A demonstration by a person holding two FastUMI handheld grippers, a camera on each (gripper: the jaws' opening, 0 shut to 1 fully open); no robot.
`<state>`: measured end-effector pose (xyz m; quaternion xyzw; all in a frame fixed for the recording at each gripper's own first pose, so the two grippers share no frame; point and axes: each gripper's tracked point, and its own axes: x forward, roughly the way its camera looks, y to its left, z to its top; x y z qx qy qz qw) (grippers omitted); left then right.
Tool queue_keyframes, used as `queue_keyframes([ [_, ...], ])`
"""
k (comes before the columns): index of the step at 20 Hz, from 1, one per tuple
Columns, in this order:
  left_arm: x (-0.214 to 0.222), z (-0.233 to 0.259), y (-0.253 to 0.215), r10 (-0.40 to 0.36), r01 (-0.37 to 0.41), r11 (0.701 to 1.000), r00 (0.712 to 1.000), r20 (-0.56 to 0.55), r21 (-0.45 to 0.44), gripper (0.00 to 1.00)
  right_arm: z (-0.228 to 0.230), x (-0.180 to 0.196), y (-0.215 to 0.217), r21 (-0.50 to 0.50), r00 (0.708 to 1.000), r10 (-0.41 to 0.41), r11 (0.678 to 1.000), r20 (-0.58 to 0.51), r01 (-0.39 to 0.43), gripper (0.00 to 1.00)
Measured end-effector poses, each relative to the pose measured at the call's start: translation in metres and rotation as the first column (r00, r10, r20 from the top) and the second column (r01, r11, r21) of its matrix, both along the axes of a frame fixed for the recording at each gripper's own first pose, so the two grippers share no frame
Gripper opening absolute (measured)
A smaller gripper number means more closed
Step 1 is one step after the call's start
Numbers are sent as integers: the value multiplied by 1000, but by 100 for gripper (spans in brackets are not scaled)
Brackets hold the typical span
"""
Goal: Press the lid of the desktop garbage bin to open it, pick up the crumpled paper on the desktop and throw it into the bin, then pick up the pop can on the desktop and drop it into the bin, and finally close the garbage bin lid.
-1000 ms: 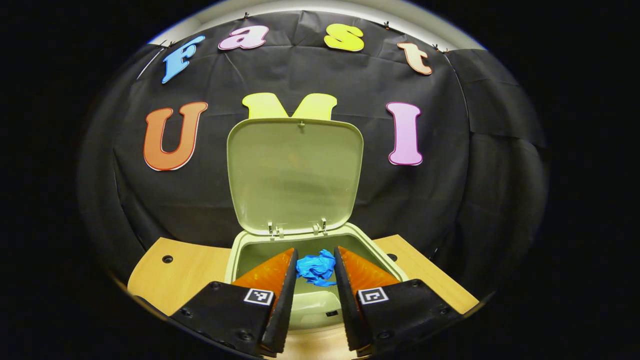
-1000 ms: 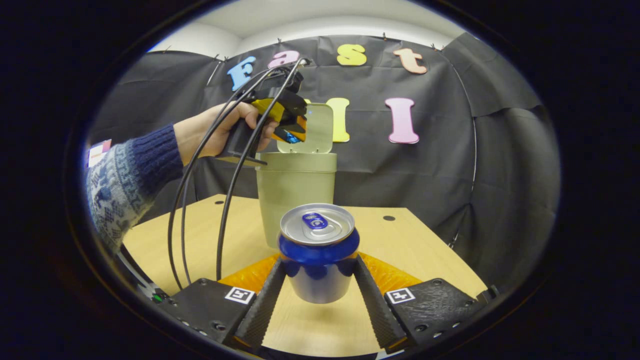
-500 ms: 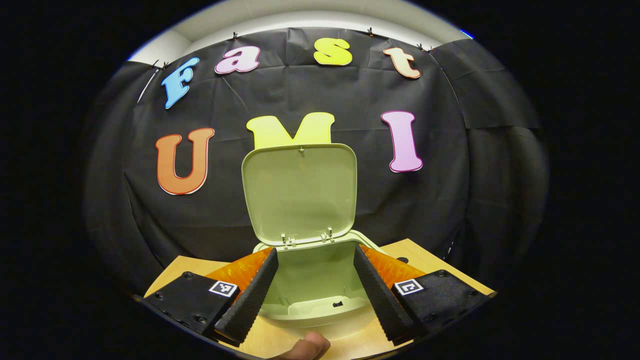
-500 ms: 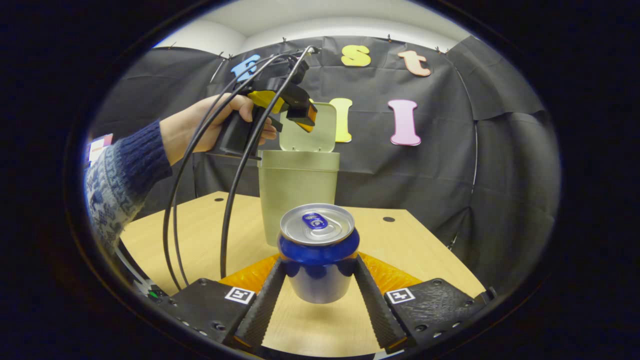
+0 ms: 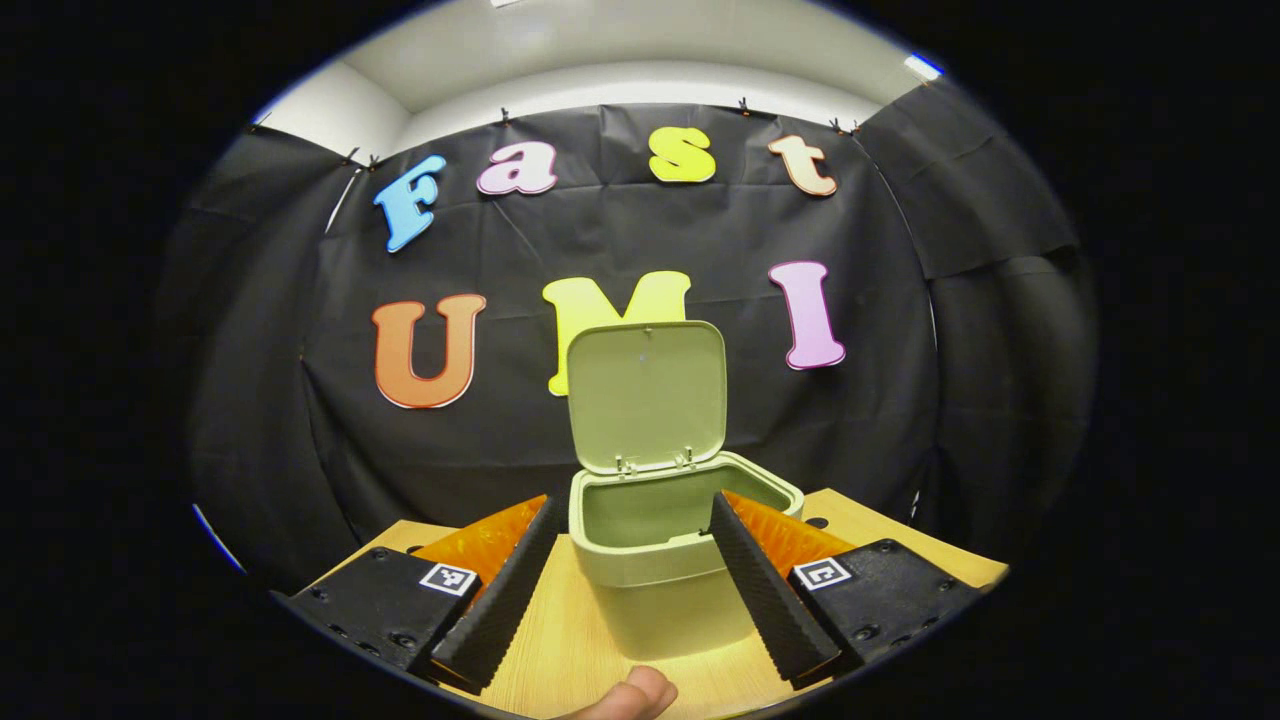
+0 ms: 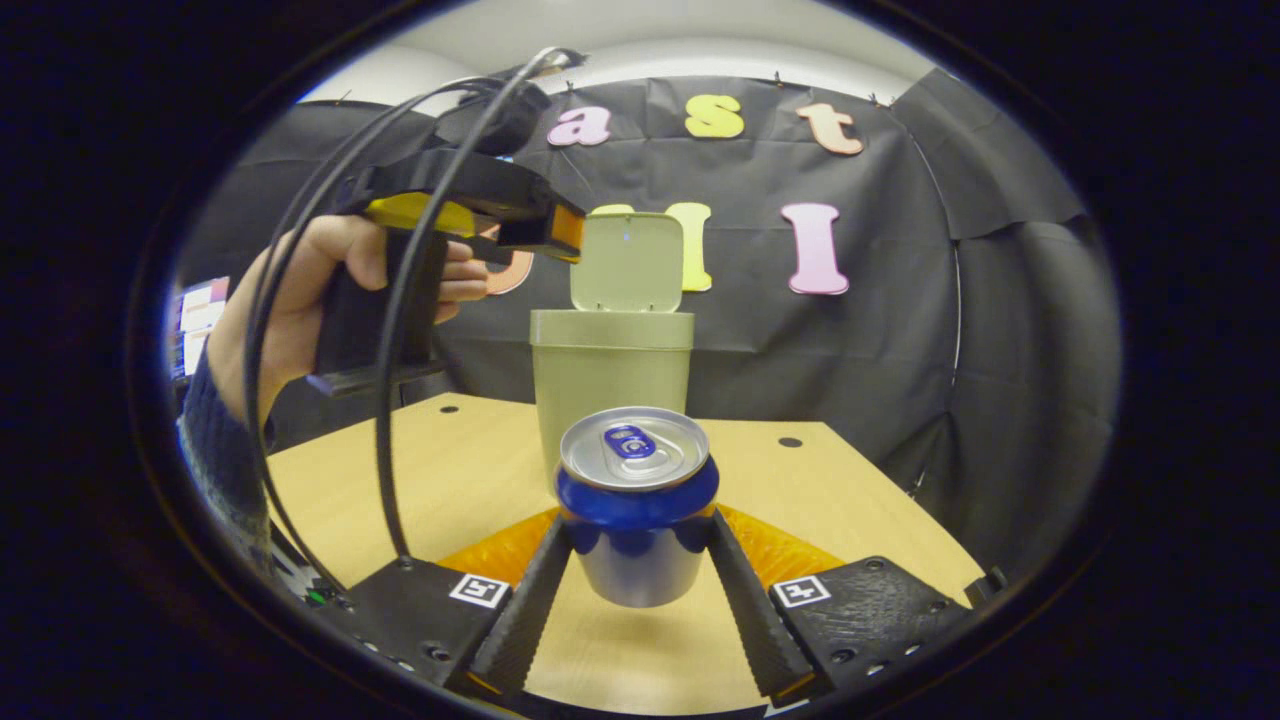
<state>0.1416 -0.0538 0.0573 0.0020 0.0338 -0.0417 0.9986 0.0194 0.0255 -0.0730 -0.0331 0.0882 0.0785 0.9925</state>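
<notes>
The right gripper (image 6: 637, 585) is clamping the blue-and-silver aluminium pop can (image 6: 637, 505) between both fingers, holding it upright with its pull tab facing up, over the light wooden tabletop (image 6: 480, 470). Whether the can's base is touching the wood cannot be told from this angle. Behind the can, the pale green plastic desktop garbage bin (image 6: 611, 385) is standing on the table with its hinged lid (image 6: 627, 262) raised upright against the black cloth wall (image 6: 900, 320). In the right gripper view, the left gripper (image 6: 545, 222) is hovering in the air up and to the left of the bin's rim, gripped by a hand (image 6: 300, 300) with black cables (image 6: 390, 400) trailing from it. In the left gripper view, the left gripper (image 5: 625, 560) is spreading its fingers wide with nothing between them, looking slightly down at the bin's open mouth; the crumpled paper cannot be seen inside from here.
</notes>
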Motion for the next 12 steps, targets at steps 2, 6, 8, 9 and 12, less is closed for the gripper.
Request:
queue_keyframes([
  [2, -20, -7, 19, 44, -45, 999, 999, 23, 20, 99, -2, 1, 3, 3, 1000, 3, 1000, -6, -3, 81],
  [6, -54, -45, 43, 79, -79, 996, 997, -20, 37, 99, -6, 0, 10, 5, 1000, 6, 1000, -21, -6, 80],
  [8, -72, -55, 55, 96, -95, 994, 995, -16, 49, 94, -4, -1, 12, -12, 1000, 2, 1000, -14, -3, 81],
  [9, -79, -61, 58, 100, -99, 994, 995, -17, 53, 99, 0, -1, 12, -19, 1000, -3, 1000, -2, 3, 81],
  [12, -96, -77, 60, 79, -79, 997, 996, -46, -8, 99, 10, -1, 11, -29, 1000, -22, 999, 18, 23, 80],
])
